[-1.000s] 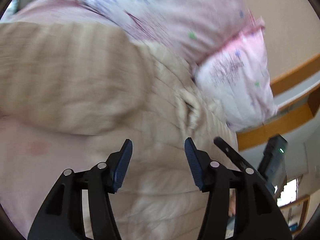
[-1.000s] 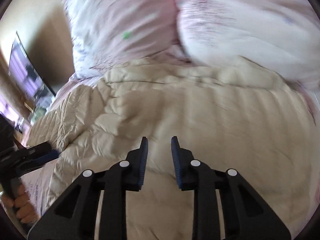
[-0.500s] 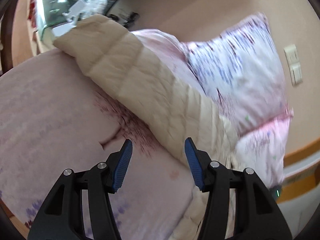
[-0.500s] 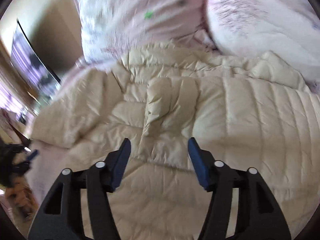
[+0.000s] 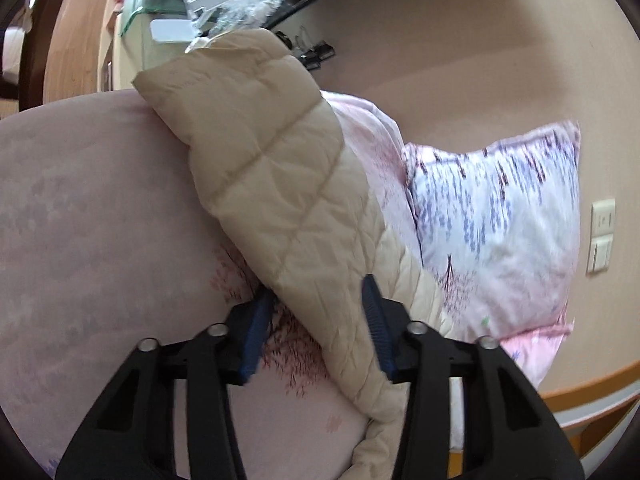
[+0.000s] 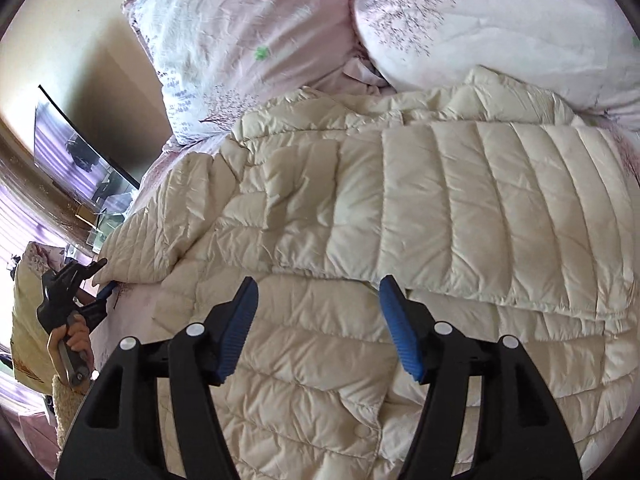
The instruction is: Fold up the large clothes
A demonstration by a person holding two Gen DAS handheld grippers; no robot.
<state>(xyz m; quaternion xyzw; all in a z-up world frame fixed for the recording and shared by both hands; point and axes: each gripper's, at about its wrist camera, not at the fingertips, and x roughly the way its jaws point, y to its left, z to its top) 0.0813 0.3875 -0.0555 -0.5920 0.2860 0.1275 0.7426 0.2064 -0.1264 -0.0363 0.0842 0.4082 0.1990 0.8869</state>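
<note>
A cream quilted puffer jacket (image 6: pixel 400 208) lies spread on the pink bed, one sleeve folded across its body. Its other sleeve (image 5: pixel 280 208) stretches out to the left. My left gripper (image 5: pixel 316 328) is open, its jaws on either side of that sleeve near the body, not closed on it. It also shows in the right wrist view (image 6: pixel 76 292) at the sleeve's end. My right gripper (image 6: pixel 316 320) is open and empty, hovering just above the jacket's lower body.
Two floral pink pillows (image 6: pixel 256 40) lie beyond the jacket against the beige wall. The pink bedsheet (image 5: pixel 88 240) extends to the left. A glass-topped stand with a television (image 6: pixel 76 152) stands beside the bed. Wall switches (image 5: pixel 600 236) are at the right.
My left gripper swung away from the jacket body to the outstretched sleeve and moved in around it. My right gripper opened wide and drew back over the jacket.
</note>
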